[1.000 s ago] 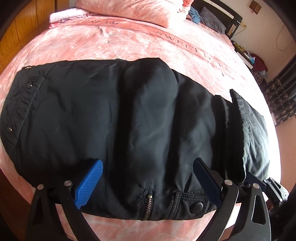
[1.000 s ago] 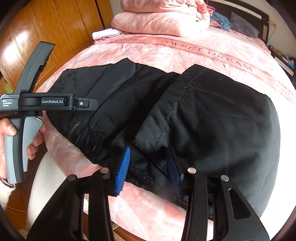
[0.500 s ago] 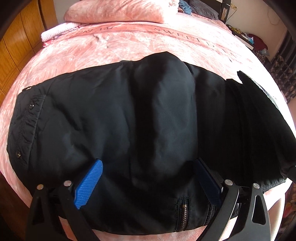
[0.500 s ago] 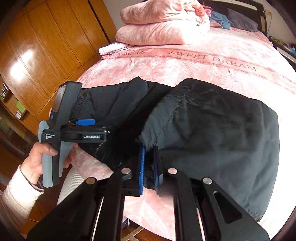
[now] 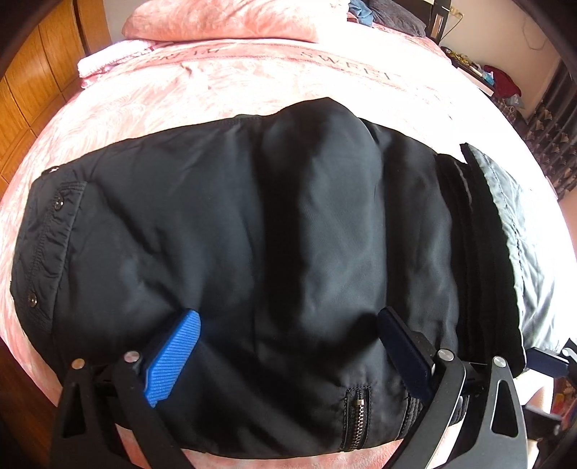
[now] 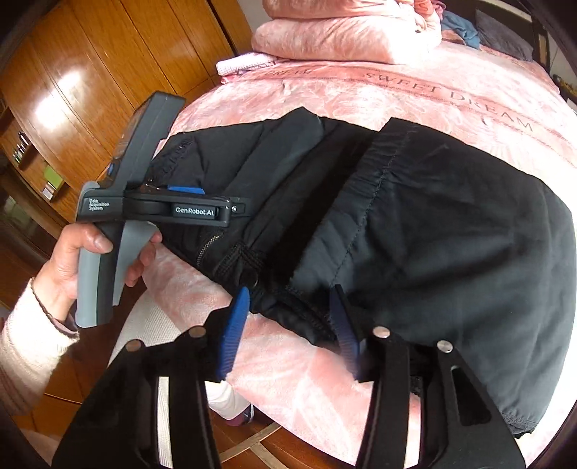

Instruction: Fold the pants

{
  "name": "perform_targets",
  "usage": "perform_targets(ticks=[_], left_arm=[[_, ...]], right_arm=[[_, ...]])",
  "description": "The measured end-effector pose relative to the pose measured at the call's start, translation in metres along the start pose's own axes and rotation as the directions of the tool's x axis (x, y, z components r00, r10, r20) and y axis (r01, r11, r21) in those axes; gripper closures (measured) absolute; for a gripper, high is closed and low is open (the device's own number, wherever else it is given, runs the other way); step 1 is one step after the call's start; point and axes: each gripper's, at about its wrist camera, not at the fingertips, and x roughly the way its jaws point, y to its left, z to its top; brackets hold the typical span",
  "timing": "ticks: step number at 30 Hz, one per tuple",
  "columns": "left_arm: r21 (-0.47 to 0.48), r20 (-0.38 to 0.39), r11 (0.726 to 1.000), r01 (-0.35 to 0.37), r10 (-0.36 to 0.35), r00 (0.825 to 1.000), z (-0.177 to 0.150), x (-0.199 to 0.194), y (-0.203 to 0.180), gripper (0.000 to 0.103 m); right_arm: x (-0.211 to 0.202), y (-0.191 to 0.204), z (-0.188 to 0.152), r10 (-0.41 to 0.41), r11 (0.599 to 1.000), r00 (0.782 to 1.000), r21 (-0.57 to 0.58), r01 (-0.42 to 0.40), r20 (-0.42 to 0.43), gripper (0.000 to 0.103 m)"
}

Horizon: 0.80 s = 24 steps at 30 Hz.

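Black pants [image 5: 252,252] lie folded on the pink bed, waistband with snaps at the left, zipper [image 5: 355,415] at the near edge. My left gripper [image 5: 288,346] is open, its blue fingers spread over the near edge of the pants, holding nothing. In the right wrist view the pants [image 6: 432,223] show a folded-over leg layer with a stitched hem on top. My right gripper [image 6: 292,324] is open, its jaws either side of the pants' near corner, not gripping it. The left gripper's body [image 6: 162,209] and the hand holding it show at the left.
The pink bedspread [image 5: 288,83] reads "SWEET DREAM". Stacked pink quilts [image 6: 342,32] and a small folded pink cloth [image 6: 245,65] lie at the far end. A wooden wardrobe [image 6: 90,72] stands left of the bed. The bed's near edge and floor [image 6: 252,447] are below.
My right gripper, shut on the pants' corner half a second ago, has opened and let the fabric go. My left gripper stayed open and shifted only slightly over the pants.
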Motion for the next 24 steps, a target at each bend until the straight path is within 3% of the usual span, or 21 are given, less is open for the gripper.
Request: perform_targets(ticks=[3,4,8,13,17,20,24], left_arm=[[-0.011,-0.002,1.0,0.001,-0.001,1.0,-0.001,-0.002,-0.003,0.004],[-0.012,-0.002,1.0,0.001,-0.001,1.0,-0.002,-0.002,-0.003,0.004],[-0.013,-0.002,1.0,0.005,-0.005,1.0,-0.006,-0.004,-0.004,0.004],[-0.004,0.001,1.0,0.0,0.0,1.0,-0.013,-0.001,-0.006,0.004],[0.006,-0.009,1.0,-0.008,0.008,1.0,-0.011,0.006,-0.005,0.004],[0.0,-0.015,1.0,0.001,-0.001,1.0,-0.008,0.003,-0.006,0.004],[-0.065,-0.001,0.997,0.033,-0.033,0.999,-0.01,-0.012,0.01,0.004]], right_arm=[[-0.021,-0.016,0.007,0.055,0.994,0.997,0.096,-0.06,0.059,0.066],[-0.025,-0.023,0.009,0.04,0.99,0.997,0.129,-0.049,0.07,0.066],[-0.021,-0.042,0.015,-0.049,0.982,0.997,0.185,0.037,0.057,0.068],[0.014,-0.042,0.008,-0.154,0.975,0.987,0.155,0.158,-0.039,0.07],[0.026,-0.043,0.0,-0.199,0.97,0.979,0.137,0.203,-0.041,0.07],[0.02,-0.045,-0.001,-0.168,0.973,0.985,0.154,0.171,-0.031,0.07],[-0.004,-0.047,-0.001,-0.09,0.973,0.995,0.217,0.079,0.044,0.07]])
